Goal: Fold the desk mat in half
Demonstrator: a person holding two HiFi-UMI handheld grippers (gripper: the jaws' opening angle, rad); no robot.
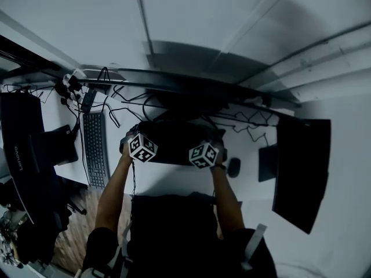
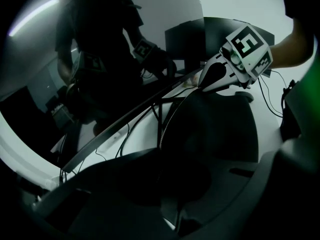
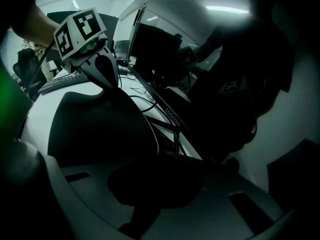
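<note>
The black desk mat (image 1: 174, 141) lies on the white desk (image 1: 174, 178) in front of me in the head view. My left gripper (image 1: 133, 141) holds its left end and my right gripper (image 1: 213, 148) its right end. In the left gripper view the mat (image 2: 215, 129) curves up from my jaws (image 2: 172, 184), which are shut on its edge. The right gripper (image 2: 225, 74) pinches the far end. In the right gripper view the mat (image 3: 100, 129) runs from my shut jaws (image 3: 156, 183) to the left gripper (image 3: 100, 69).
A dark keyboard (image 1: 95, 149) lies left of the mat and a mouse (image 1: 233, 167) to its right. Black monitors stand at the left (image 1: 23, 143) and right (image 1: 301, 167). Loose cables (image 1: 232, 120) trail behind the mat. A person (image 2: 100, 49) stands across the desk.
</note>
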